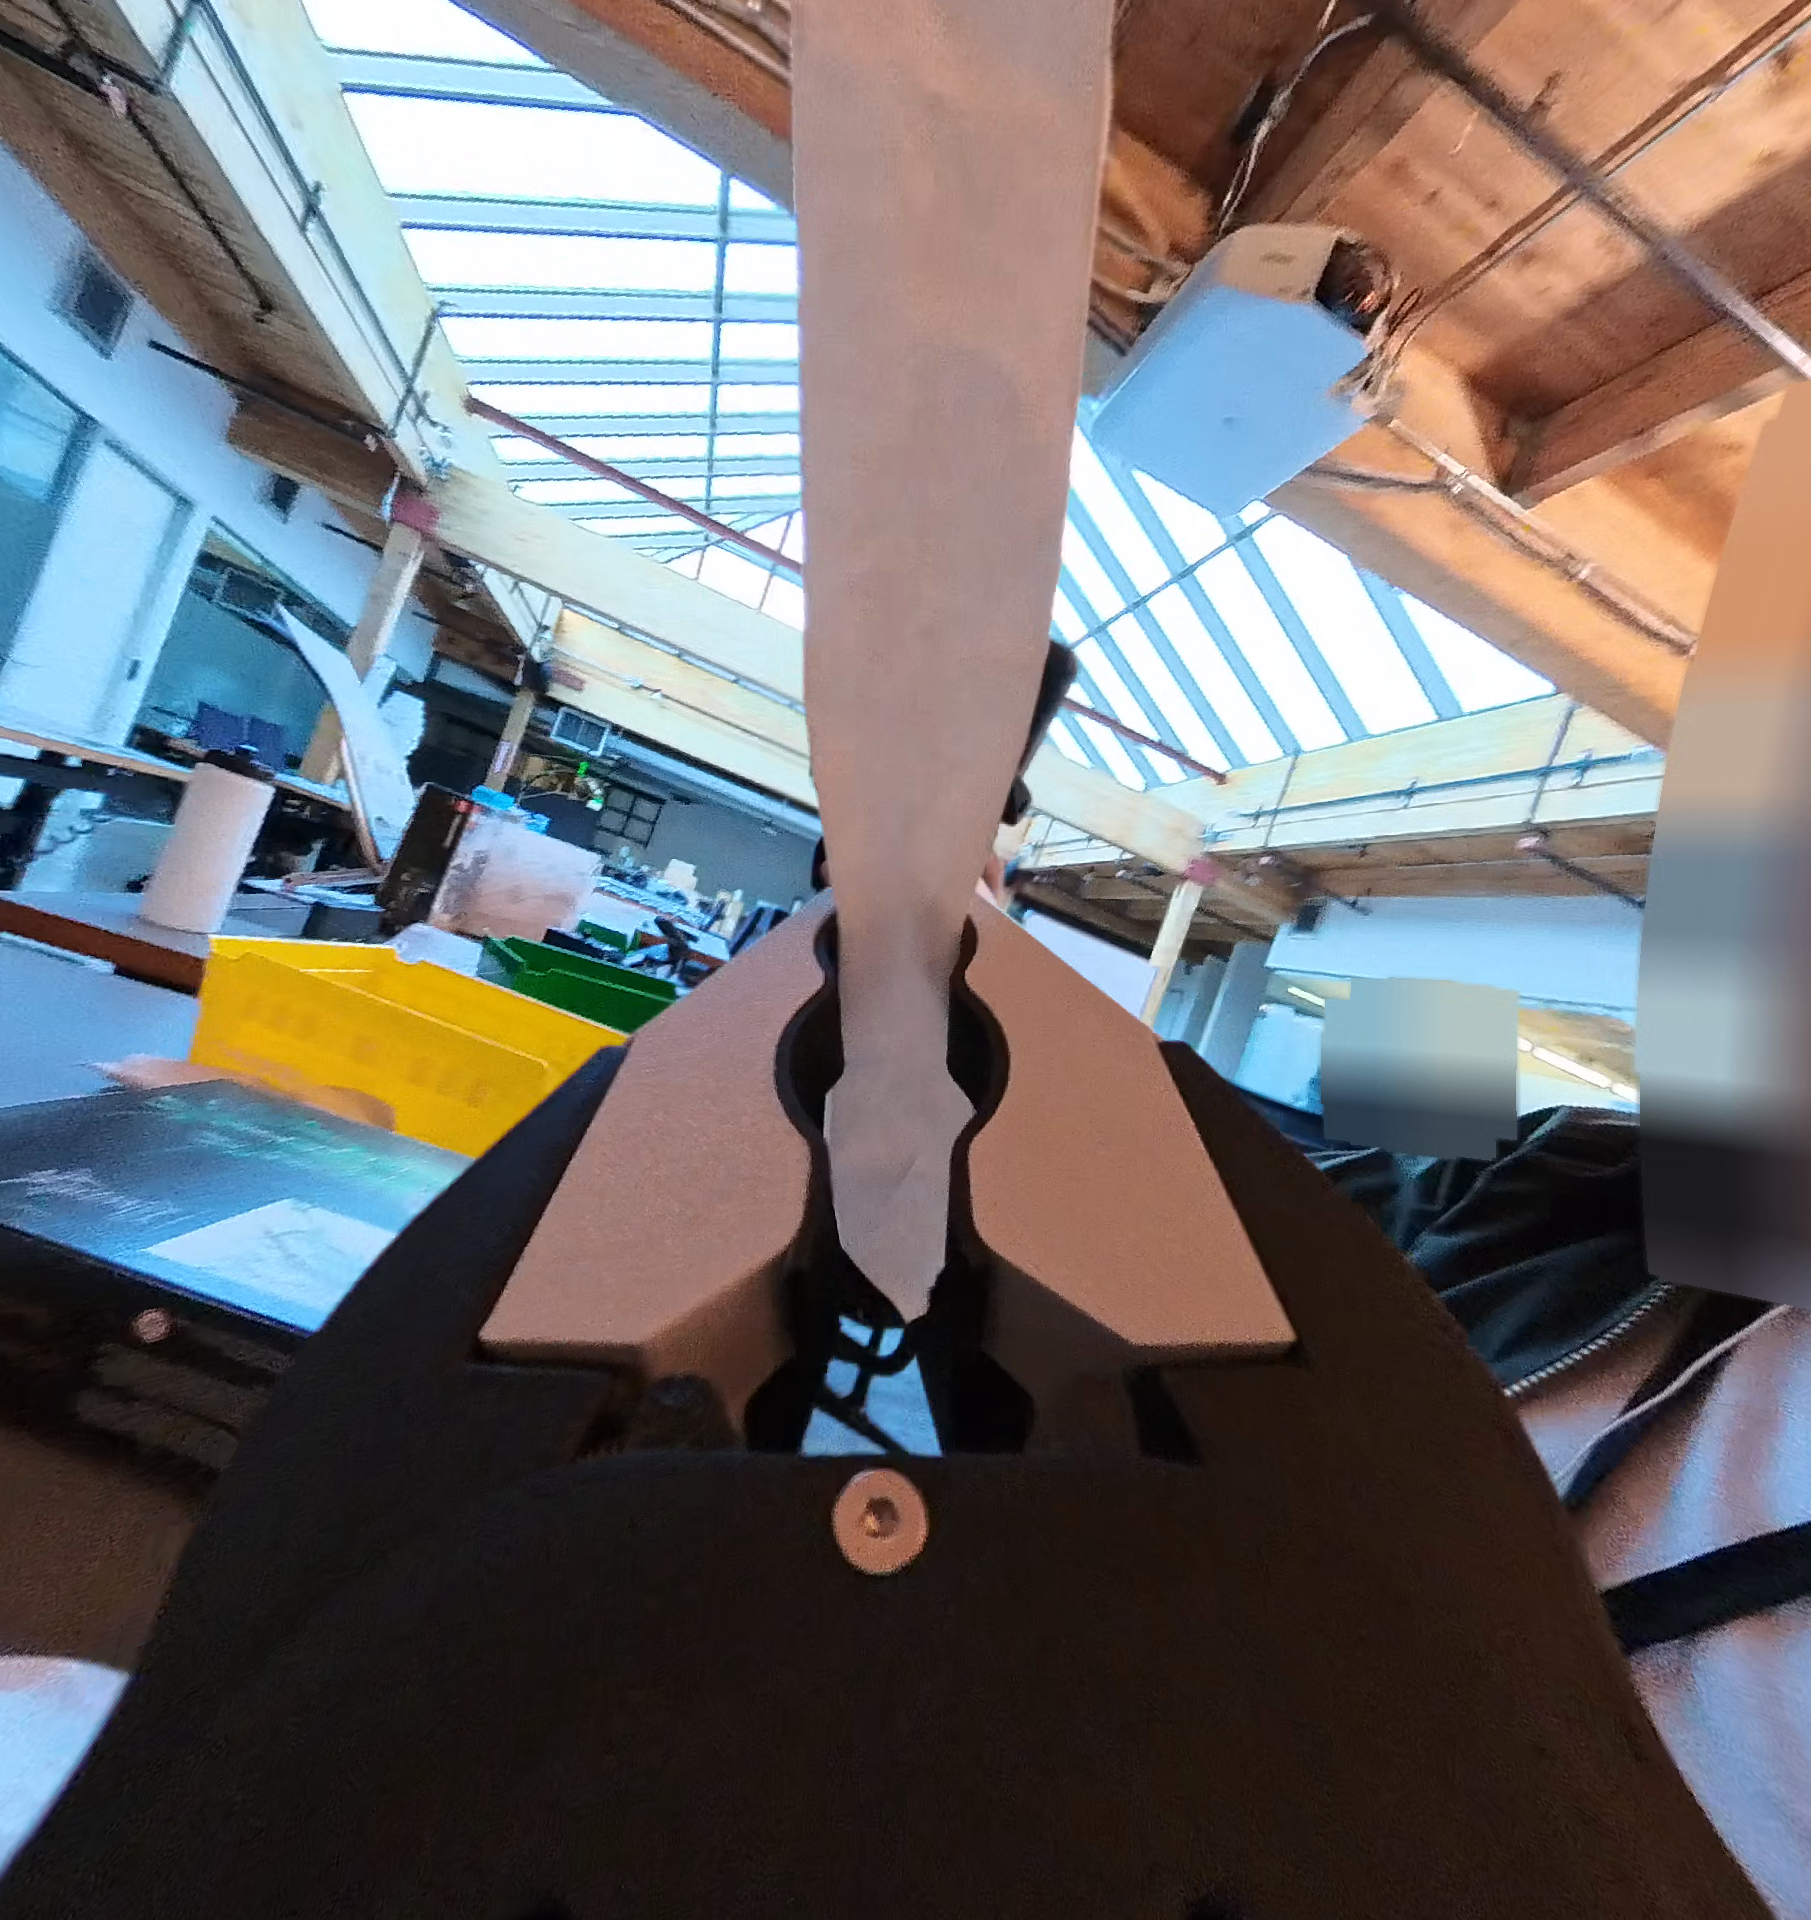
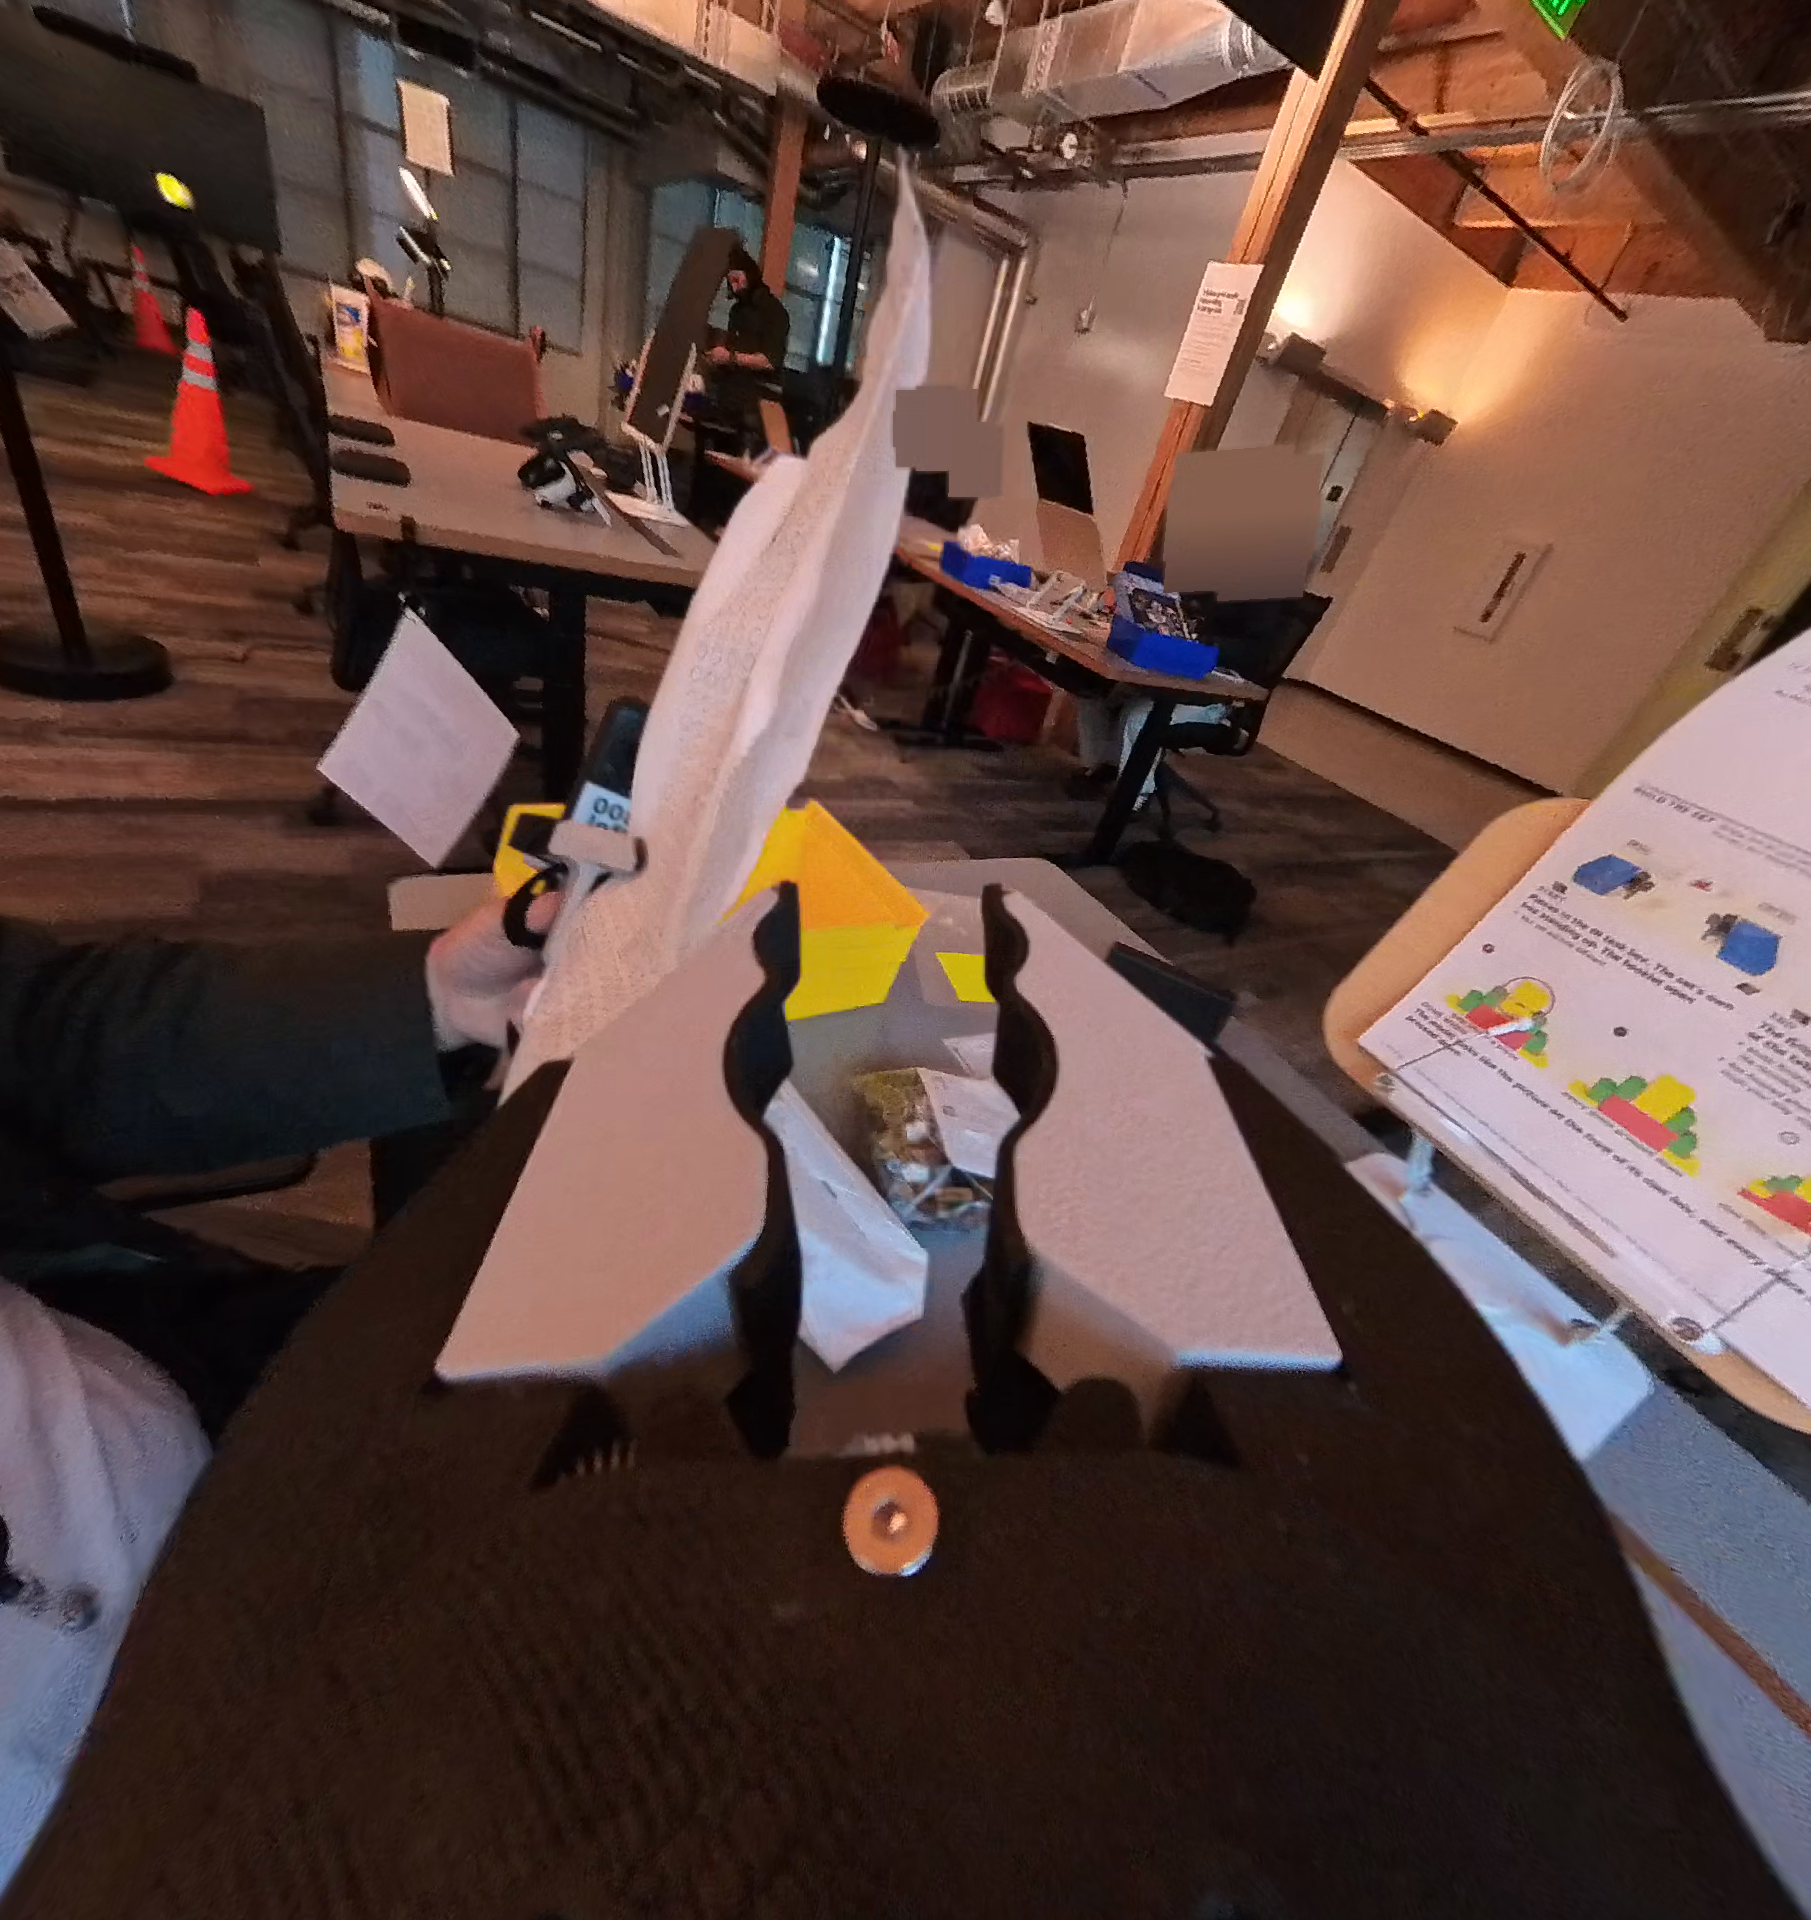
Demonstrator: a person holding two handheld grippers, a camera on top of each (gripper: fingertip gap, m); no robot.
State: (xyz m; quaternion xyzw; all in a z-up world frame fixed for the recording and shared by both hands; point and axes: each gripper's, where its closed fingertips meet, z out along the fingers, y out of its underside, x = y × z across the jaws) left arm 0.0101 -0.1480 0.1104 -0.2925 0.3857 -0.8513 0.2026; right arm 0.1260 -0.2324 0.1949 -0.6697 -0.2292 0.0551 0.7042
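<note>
Paper towel (image 1: 932, 582) pinched in our left gripper (image 1: 896, 1122), rising up frame centre. Our right gripper (image 2: 890, 1122) gapes empty over a snack bag (image 2: 916, 1143), centre frame; yellow bin (image 2: 849, 935) beyond. Risk, we judge: thin towel tears or slips if tugged.

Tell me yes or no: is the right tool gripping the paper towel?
No. The right tool stands open and empty, while the left tool pinches the paper towel.
</note>
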